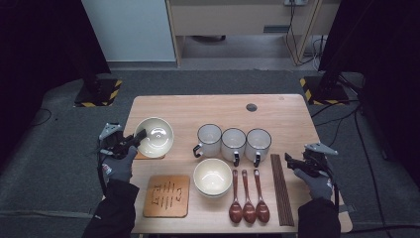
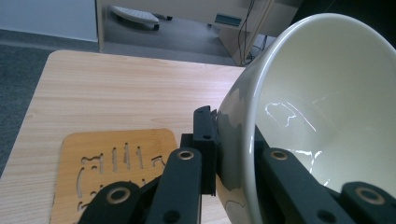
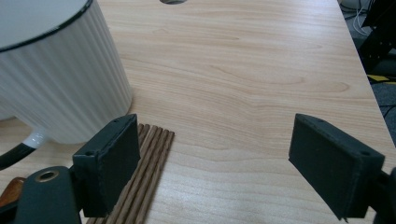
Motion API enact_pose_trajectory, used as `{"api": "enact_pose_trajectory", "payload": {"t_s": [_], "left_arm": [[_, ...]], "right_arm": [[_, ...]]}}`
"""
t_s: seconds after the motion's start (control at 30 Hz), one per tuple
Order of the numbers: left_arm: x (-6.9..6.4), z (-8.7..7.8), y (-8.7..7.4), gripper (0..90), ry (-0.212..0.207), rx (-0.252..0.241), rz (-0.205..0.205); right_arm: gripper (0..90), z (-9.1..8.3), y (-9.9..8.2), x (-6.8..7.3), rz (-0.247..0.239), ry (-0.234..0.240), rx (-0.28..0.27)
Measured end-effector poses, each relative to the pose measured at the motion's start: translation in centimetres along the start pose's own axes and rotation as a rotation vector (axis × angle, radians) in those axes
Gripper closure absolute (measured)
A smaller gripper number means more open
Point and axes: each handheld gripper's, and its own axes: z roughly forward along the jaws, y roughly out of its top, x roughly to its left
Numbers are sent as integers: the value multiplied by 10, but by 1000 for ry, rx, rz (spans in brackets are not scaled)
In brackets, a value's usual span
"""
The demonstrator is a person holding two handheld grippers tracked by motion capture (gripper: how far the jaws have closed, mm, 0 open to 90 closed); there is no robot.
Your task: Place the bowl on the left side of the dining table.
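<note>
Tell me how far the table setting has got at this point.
Early. In hand: the left gripper is clamped on the rim of a cream bowl, tilted over one wooden trivet. Nothing looks placed yet: the second trivet is bare, another bowl sits mid-table, and three mugs, three spoons and the chopsticks lie in rows. The right gripper is open beside the chopsticks, holding nothing.
</note>
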Motion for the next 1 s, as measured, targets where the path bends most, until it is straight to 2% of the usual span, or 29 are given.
{"api": "enact_pose_trajectory", "payload": {"t_s": [0.4, 0.57, 0.73, 1.0], "left_arm": [[14, 12, -4, 811, 55, 40, 3], [22, 20, -6, 811, 65, 59, -2], [30, 31, -7, 811, 91, 81, 2], [46, 45, -5, 811, 122, 99, -13]], "right_arm": [[162, 5, -6, 2, -31, 3, 50], [162, 4, -9, -2, -6, -4, 48], [162, 7, -12, 0, -21, -7, 66], [161, 8, -15, -4, -8, -15, 72]]}}
